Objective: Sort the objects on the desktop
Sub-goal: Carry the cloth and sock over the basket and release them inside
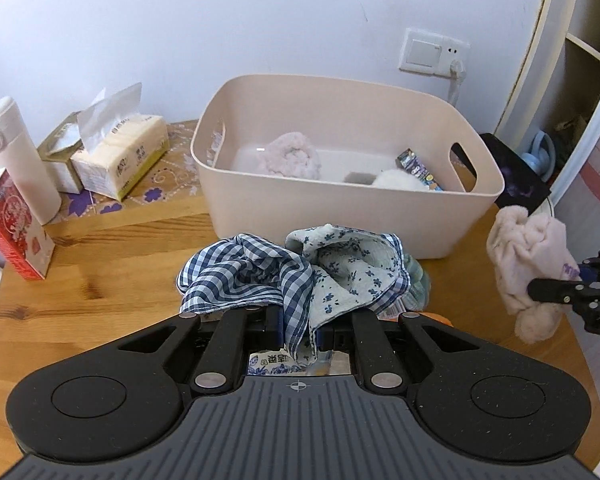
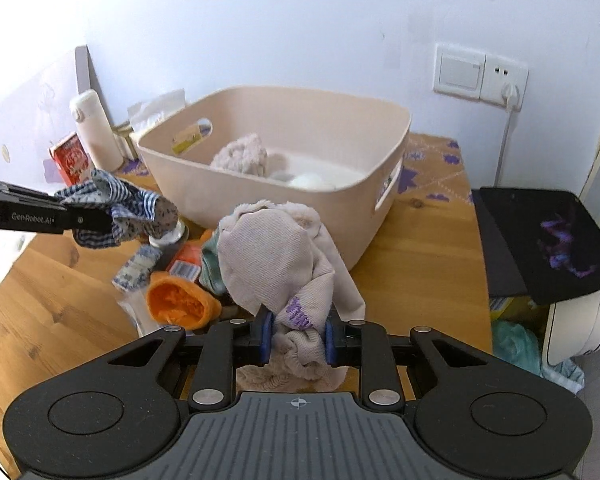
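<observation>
- Left wrist view: the left gripper (image 1: 298,334) pinches a blue checked and flowered cloth (image 1: 296,276), jaws pressed tight on its fabric, held above the wooden table (image 1: 100,264).
- Right wrist view: the right gripper (image 2: 298,340) clamps a pale pink fuzzy sock (image 2: 276,264) with a purple mark, lifted off the table.
- Just behind both cloths stands a beige bin (image 1: 340,200) holding a fluffy pink bundle (image 1: 292,156) and a small printed pack (image 1: 418,168).
- Below the sock lie an orange sock (image 2: 178,300) and small packets (image 2: 138,266).
- Left of the bin stand tissue packs (image 1: 120,156), a white flask (image 1: 18,160) and a red carton (image 1: 14,226).
</observation>
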A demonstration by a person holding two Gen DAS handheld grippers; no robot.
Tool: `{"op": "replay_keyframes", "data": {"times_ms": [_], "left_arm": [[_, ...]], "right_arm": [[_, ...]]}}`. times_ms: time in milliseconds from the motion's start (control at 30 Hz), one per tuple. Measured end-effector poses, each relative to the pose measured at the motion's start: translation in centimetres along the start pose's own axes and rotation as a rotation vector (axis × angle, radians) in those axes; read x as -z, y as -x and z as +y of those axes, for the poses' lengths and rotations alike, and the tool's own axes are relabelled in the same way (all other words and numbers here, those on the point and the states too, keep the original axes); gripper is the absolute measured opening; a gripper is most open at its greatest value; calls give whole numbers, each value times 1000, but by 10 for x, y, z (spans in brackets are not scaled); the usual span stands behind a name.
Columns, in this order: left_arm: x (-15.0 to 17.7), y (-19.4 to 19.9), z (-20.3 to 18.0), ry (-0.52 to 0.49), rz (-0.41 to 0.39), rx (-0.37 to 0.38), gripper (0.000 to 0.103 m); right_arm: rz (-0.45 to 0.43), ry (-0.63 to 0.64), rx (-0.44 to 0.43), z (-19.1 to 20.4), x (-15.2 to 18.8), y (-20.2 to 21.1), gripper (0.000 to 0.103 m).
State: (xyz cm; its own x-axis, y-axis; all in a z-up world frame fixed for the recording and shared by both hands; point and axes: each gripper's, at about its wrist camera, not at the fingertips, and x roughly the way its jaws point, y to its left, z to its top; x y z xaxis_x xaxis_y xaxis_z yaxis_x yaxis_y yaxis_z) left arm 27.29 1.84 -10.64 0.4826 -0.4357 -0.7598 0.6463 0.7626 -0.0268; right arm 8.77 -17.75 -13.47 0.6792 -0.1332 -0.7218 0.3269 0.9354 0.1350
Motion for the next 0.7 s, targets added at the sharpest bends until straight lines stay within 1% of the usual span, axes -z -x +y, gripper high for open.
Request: {"op": "replay_keyframes", "data": {"times_ms": [167,467,600,700], "left_arm": [[-8,10,-3,-13,-19,-3,13],[-34,29,-7,-45,-95,8,12],[-48,32,-5,-52,-130,3,13],[-59,32,-1,-65,-146,-4,12]], "right_arm": [[-44,7,-6,-2,-9,10,23],[-138,22,25,-8,-30,28,23],[-163,13,54,-12,-37,32,23],[-163,-10,64,-16,-42,30,23]]}}
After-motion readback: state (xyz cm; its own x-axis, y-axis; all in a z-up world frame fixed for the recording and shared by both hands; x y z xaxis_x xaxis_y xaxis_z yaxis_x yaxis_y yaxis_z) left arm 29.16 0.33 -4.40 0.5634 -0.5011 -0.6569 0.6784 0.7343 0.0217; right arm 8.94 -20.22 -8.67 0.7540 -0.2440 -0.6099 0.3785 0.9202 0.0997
